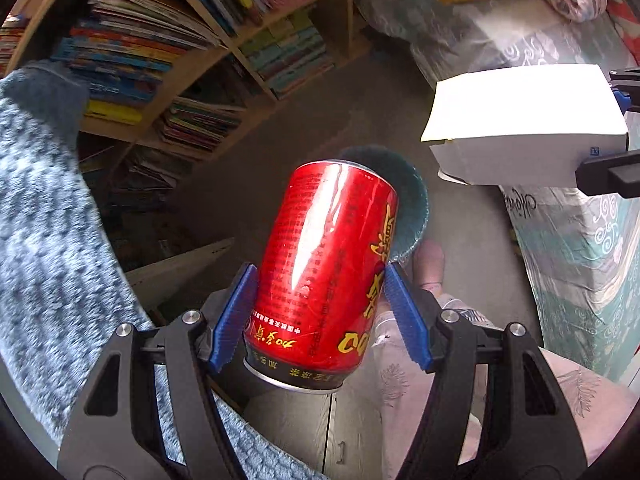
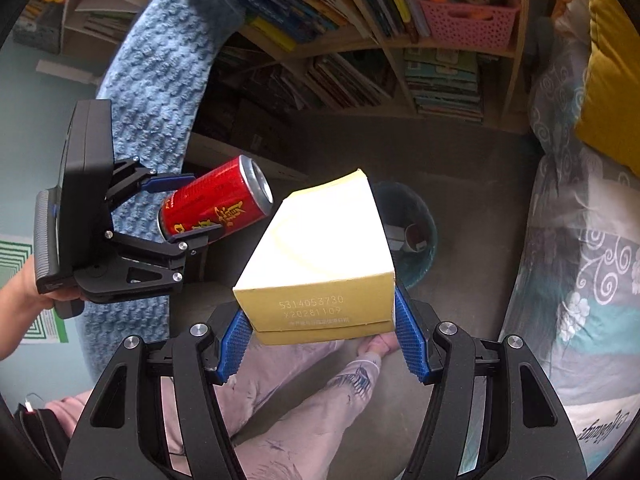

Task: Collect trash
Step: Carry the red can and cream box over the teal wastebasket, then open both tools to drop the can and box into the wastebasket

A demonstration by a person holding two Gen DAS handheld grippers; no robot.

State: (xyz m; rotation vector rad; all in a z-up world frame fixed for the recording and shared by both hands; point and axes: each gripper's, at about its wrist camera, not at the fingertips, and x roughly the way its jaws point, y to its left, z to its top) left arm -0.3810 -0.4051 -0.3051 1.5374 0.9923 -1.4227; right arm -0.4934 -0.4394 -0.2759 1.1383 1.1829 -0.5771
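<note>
Left wrist view puts the red can (image 1: 326,272) in the centre of the frame, pinched across its body between my left gripper's (image 1: 320,316) blue pads (image 1: 234,316), tilted with its far end leaning toward the upper right. Just behind that far end, lower centre-right, the rim of a teal bin (image 1: 412,204) shows on the grey floor (image 1: 304,128), so I judge the can is held above and a little short of the opening. At the right edge of the same frame my right gripper (image 2: 320,332) carries a pale cardboard box (image 1: 524,120), and the right wrist view shows it filling the middle, clamped at its near end between the blue pads (image 2: 410,330), with printed digits on the facing side. Past the box's right corner the bin appears again at centre-right, and something already lies in it, a small roll and a pale scrap as far as I can tell. So both of my grippers are closed on trash and both pieces are in the air near the bin; what is left, by my reckoning, is to bring each over the opening and let go, can and box in turn. Whether more trash waits elsewhere I cannot tell. Around this, a blue knitted cover (image 2: 156,80) hangs at the left, a bookshelf (image 2: 360,40) crammed with books and a pink basket (image 2: 468,24) runs along the top, and patterned bedding (image 2: 580,240) lies along the right.
</note>
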